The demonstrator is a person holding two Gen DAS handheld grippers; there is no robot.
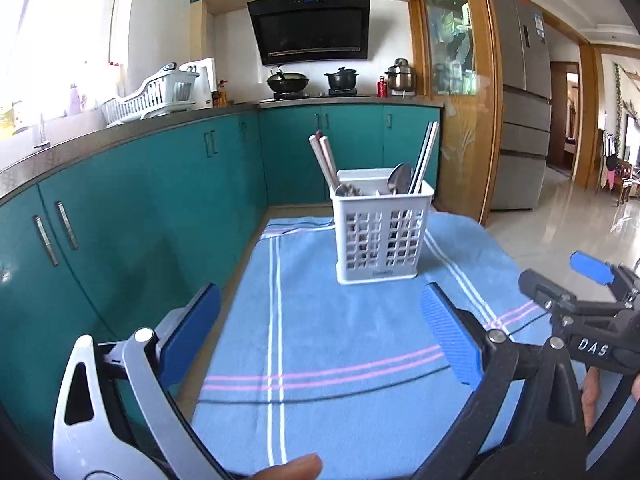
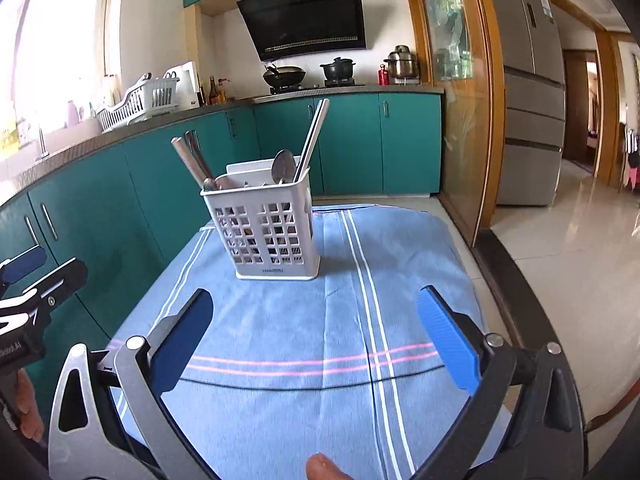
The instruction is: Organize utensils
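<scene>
A white slotted utensil holder (image 1: 380,236) stands upright on a blue striped cloth (image 1: 340,360). It holds brown-handled chopsticks (image 1: 325,160), a metal spoon (image 1: 400,178) and dark-and-silver chopsticks (image 1: 425,156). The holder also shows in the right wrist view (image 2: 266,232), with the spoon (image 2: 283,166) and the chopsticks (image 2: 192,160). My left gripper (image 1: 320,320) is open and empty, short of the holder. My right gripper (image 2: 316,316) is open and empty, also short of it. The right gripper shows at the right edge of the left view (image 1: 592,280).
Teal cabinets (image 1: 120,208) run along the left and back under a grey counter. A dish rack (image 1: 152,94), a wok (image 1: 287,80) and pots stand on it. A wooden glass door (image 1: 460,80) and a fridge (image 1: 520,100) are on the right.
</scene>
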